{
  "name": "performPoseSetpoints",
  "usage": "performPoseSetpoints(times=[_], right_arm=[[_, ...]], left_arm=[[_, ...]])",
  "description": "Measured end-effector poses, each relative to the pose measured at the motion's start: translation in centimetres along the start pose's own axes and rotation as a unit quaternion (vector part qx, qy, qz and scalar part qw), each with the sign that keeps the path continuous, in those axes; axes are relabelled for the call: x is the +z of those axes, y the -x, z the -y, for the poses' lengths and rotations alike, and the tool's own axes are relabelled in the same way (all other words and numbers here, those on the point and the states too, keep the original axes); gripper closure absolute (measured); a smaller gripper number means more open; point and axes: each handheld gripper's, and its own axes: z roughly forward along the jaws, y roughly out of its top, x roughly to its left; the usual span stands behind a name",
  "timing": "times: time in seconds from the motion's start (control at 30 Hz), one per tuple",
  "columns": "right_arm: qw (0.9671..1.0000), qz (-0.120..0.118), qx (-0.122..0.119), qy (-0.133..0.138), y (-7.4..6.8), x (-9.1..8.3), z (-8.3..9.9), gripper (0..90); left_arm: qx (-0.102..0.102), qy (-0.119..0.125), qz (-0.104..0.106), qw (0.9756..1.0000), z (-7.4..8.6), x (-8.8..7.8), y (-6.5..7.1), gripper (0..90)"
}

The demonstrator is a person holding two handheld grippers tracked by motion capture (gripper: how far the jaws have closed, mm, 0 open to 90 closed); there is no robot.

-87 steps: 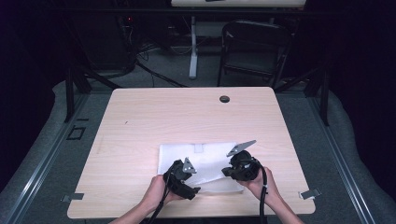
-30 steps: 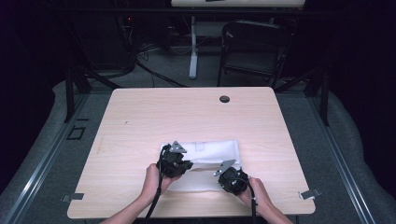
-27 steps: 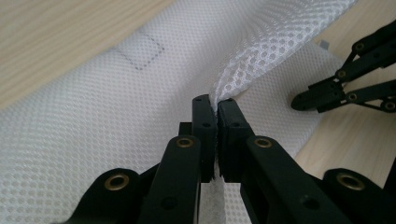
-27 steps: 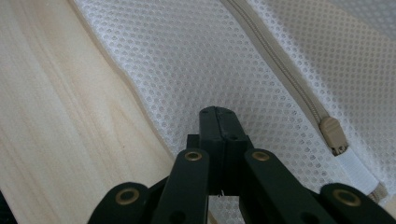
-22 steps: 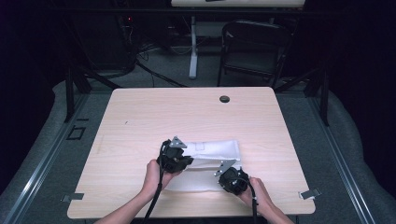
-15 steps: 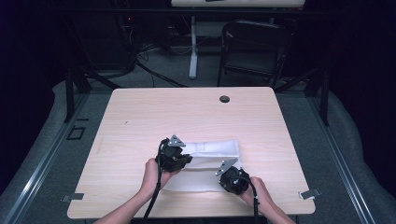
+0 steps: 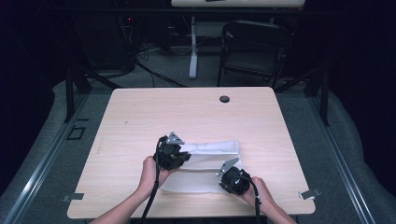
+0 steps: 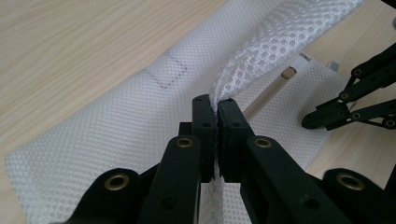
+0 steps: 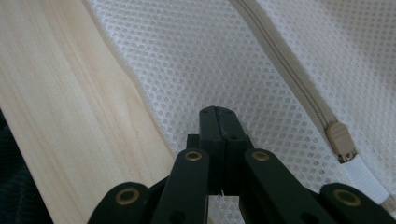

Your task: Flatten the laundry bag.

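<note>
A white mesh bag (image 7: 210, 182) lies flat on the near middle of the wooden table (image 7: 154, 112). My left gripper (image 8: 217, 105) is shut on a raised fold of the mesh (image 8: 261, 51), held over the bag's left part (image 7: 184, 156). The bag's zipper (image 8: 268, 93) runs beneath that fold. My right gripper (image 9: 217, 112) is shut, its tips down on flat mesh near the bag's edge, at the near right corner (image 7: 231, 179). I cannot tell whether it pinches any fabric. A beige zipper pull (image 9: 340, 140) sits just right of its jaws. The right gripper (image 8: 310, 122) also appears beyond the fold.
A round black hole (image 7: 224, 99) marks the table's far middle. A folding chair (image 7: 254, 46) and a desk leg (image 7: 192, 46) stand on the floor behind the table. Bare wood (image 9: 70, 116) borders the bag on the right gripper's left.
The right gripper has come down from a raised hold at the bag's right to the near right corner. The left gripper has carried a fold of mesh away from the person.
</note>
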Motion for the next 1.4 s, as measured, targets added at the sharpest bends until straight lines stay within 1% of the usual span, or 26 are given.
performPoseSetpoints(times=[0.07,0.13,0.17,0.2,0.3,0.4,0.43,0.47,0.5,0.57,0.6,0.67,0.77,0.87,0.93,0.97,1.0,1.03,1.07,1.1,1.13,1.17,1.23,1.27,1.33,1.4], right_arm=[[1.0,0.002,-0.003,-0.006,-0.1,-0.1,0.0,90.0],[1.0,-0.005,-0.003,-0.006,-0.1,-0.1,0.1,90.0],[0.9999,-0.004,-0.005,-0.012,-0.1,-0.2,0.1,90.0],[0.9999,-0.008,0.0,-0.009,-0.1,-0.2,0.2,90.0],[0.9998,-0.016,0.0,-0.012,0.0,-0.4,0.4,90.0],[0.9992,-0.036,0.012,-0.015,0.4,-0.6,0.8,90.0],[0.9992,-0.035,0.013,-0.012,0.4,-0.6,0.9,90.0],[0.9992,-0.035,0.009,-0.017,0.4,-0.7,0.9,90.0],[0.9992,-0.036,0.014,-0.013,0.3,-0.6,1.0,90.0],[0.9991,-0.035,0.0,-0.025,0.2,-0.8,0.9,90.0],[0.9991,-0.035,0.005,-0.021,0.1,-0.8,1.0,90.0],[0.9989,-0.038,0.002,-0.026,0.1,-0.9,1.1,90.0],[0.9987,-0.038,0.001,-0.032,0.2,-1.0,1.2,90.0],[0.998,-0.052,0.009,-0.034,0.4,-1.1,1.3,90.0],[0.9985,-0.044,0.003,-0.031,0.5,-1.2,1.2,90.0],[0.999,-0.04,0.011,-0.018,0.5,-1.3,1.1,90.0],[0.9994,-0.032,0.012,-0.006,0.6,-1.5,0.9,90.0],[0.9995,-0.03,0.012,0.005,0.6,-1.7,0.6,90.0],[0.9994,-0.016,0.019,0.024,0.6,-1.7,0.3,90.0],[0.9996,-0.001,0.016,0.023,0.6,-1.7,-0.1,90.0],[0.9993,0.004,0.02,0.031,0.5,-1.3,-0.4,90.0],[0.9994,0.013,0.021,0.026,0.5,-0.9,-0.7,90.0],[0.9995,0.016,0.026,0.011,0.4,0.2,-1.0,90.0],[0.9996,0.016,0.024,0.004,0.4,0.6,-1.0,90.0],[0.9997,0.012,0.022,0.007,0.2,0.7,-1.1,90.0],[0.9997,0.001,0.023,0.006,0.1,0.6,-1.1,90.0]], left_arm=[[0.0,0.001,-0.002,1.0,-0.2,-0.2,-0.1,87.4],[0.001,0.005,-0.007,1.0,-0.6,-0.4,-0.1,87.4],[0.004,0.003,-0.007,1.0,-0.8,-0.5,-0.2,87.4],[0.006,0.005,-0.01,0.9999,-1.1,-0.6,-0.2,87.4],[0.01,0.008,-0.016,0.9998,-1.8,-1.0,-0.4,87.4],[0.013,0.008,-0.023,0.9996,-2.4,-1.2,-0.6,87.4],[0.013,0.008,-0.025,0.9996,-2.5,-1.2,-0.7,87.4],[0.015,0.007,-0.026,0.9995,-2.6,-1.3,-0.7,87.3],[0.014,0.006,-0.028,0.9995,-2.8,-1.3,-0.8,87.4],[0.014,0.003,-0.027,0.9995,-3.0,-1.2,-1.0,87.4],[0.014,0.002,-0.029,0.9995,-3.2,-1.1,-1.1,87.3],[0.016,0.002,-0.029,0.9995,-3.4,-1.0,-1.2,87.4],[0.016,0.004,-0.035,0.9993,-4.0,-0.8,-1.5,87.4],[0.02,0.003,-0.038,0.9991,-4.5,-0.6,-1.7,87.3],[0.02,0.004,-0.038,0.9991,-4.9,-0.6,-1.9,87.4],[0.02,0.004,-0.038,0.9991,-5.1,-0.5,-2.0,87.3],[0.023,0.002,-0.038,0.999,-5.3,-0.4,-2.0,87.3],[0.024,0.003,-0.038,0.999,-5.4,-0.3,-2.0,87.3],[0.024,0.002,-0.037,0.999,-5.5,-0.2,-2.1,87.4],[0.025,0.002,-0.036,0.999,-5.6,-0.1,-2.1,87.4],[0.025,0.001,-0.037,0.999,-5.7,0.0,-2.1,87.3],[0.023,0.002,-0.036,0.9991,-5.8,0.2,-2.1,87.3],[0.024,0.001,-0.037,0.999,-5.8,0.3,-2.0,87.3],[0.025,-0.001,-0.04,0.9989,-5.9,0.3,-1.9,87.3],[0.026,-0.003,-0.04,0.9989,-5.9,0.3,-1.8,87.3],[0.025,-0.004,-0.042,0.9988,-5.9,0.2,-1.8,87.3]])
